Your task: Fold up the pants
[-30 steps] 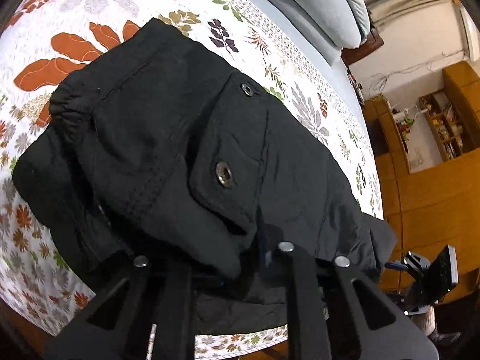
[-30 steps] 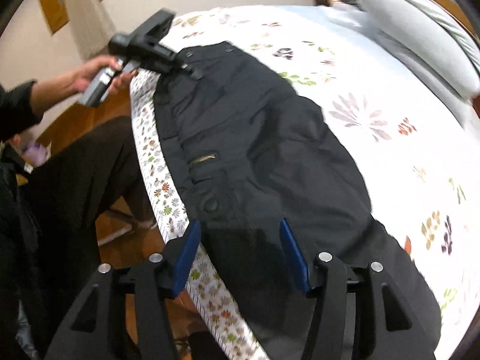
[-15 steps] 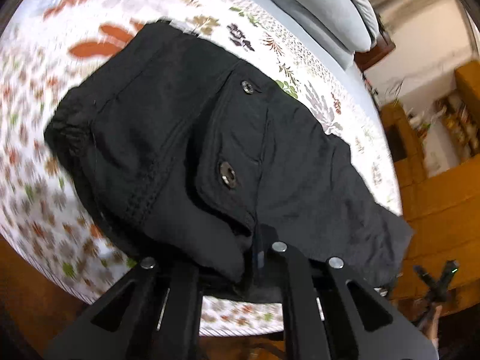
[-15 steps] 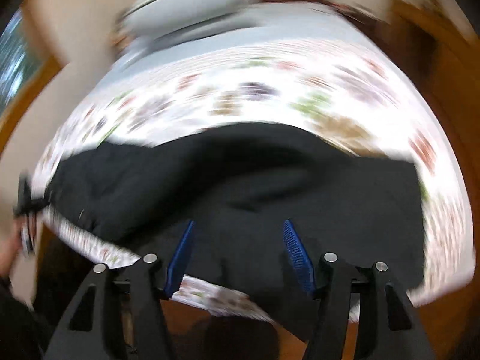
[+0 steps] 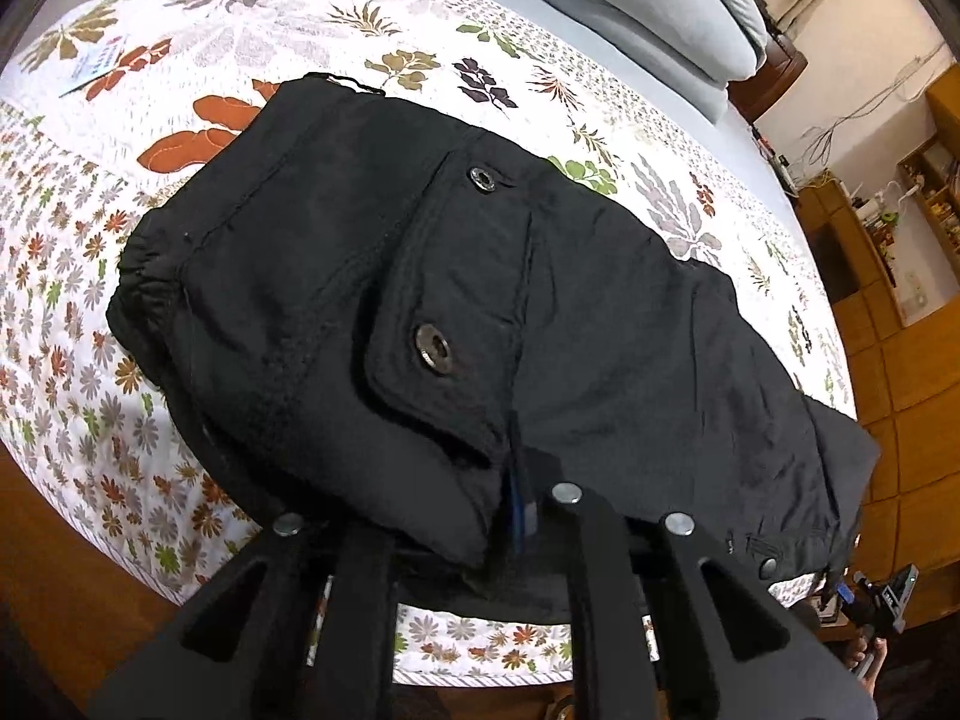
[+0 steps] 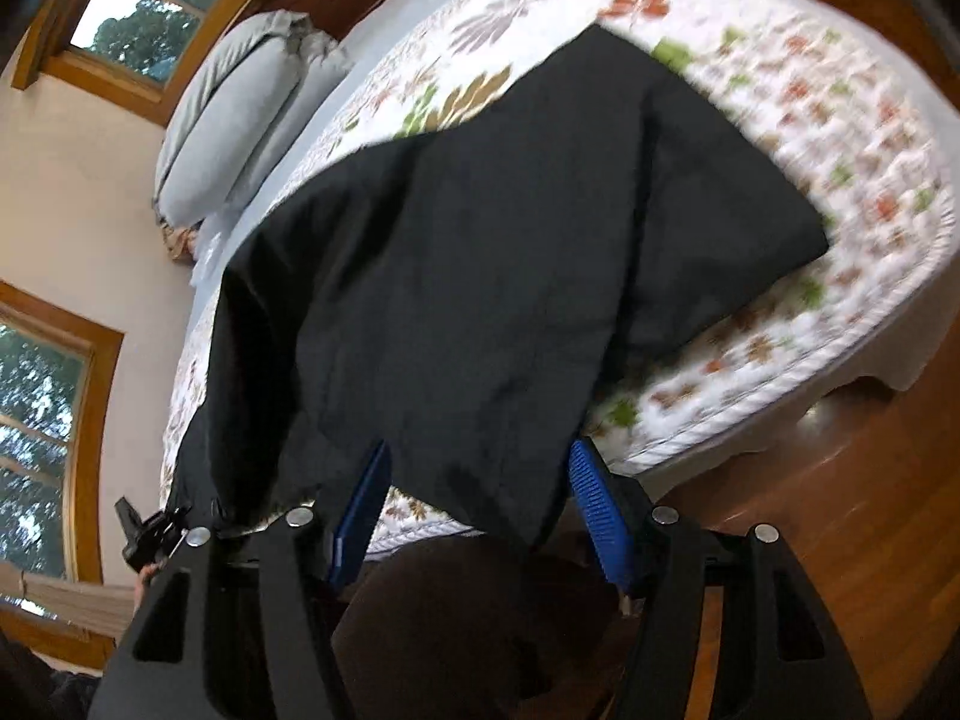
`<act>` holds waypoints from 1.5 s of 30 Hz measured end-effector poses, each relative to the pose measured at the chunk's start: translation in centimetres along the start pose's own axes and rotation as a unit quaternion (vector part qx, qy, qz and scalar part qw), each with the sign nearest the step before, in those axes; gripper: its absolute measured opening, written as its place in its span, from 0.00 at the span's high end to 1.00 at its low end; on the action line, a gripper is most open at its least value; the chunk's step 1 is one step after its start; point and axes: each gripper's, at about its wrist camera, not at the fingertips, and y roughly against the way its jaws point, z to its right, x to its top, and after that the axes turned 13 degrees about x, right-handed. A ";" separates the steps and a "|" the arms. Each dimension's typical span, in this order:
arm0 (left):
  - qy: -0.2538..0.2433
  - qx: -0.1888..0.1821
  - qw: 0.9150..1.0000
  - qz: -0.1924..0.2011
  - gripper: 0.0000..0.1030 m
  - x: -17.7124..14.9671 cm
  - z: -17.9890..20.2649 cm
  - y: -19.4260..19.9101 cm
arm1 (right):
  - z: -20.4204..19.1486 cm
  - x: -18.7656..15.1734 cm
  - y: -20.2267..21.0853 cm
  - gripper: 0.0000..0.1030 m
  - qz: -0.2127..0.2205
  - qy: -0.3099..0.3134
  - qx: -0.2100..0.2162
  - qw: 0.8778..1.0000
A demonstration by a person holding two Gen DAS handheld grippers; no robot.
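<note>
Black pants spread across floral quilt near bed edge, waistband end by left gripper, hem draped over the edge toward right gripper. Flap pocket with two metal snaps facing up. Left gripper clenched on pants fabric, folds bunched over fingers. Right gripper released, blue pads wide apart, hem hanging between, not pinched. Grey pillows at far side; wooden floor below.

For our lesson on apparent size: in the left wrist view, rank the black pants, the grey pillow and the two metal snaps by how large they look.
1. Black pants
2. Grey pillow
3. Lower snap
4. Upper snap

The lower snap sits nearer the camera, so the two may really match.
</note>
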 end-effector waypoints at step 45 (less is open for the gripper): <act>-0.032 0.068 0.996 0.044 0.58 -0.9 -0.4 4.0 | 8.5 4.3 9.9 0.43 0.121 -0.060 -0.065 0.989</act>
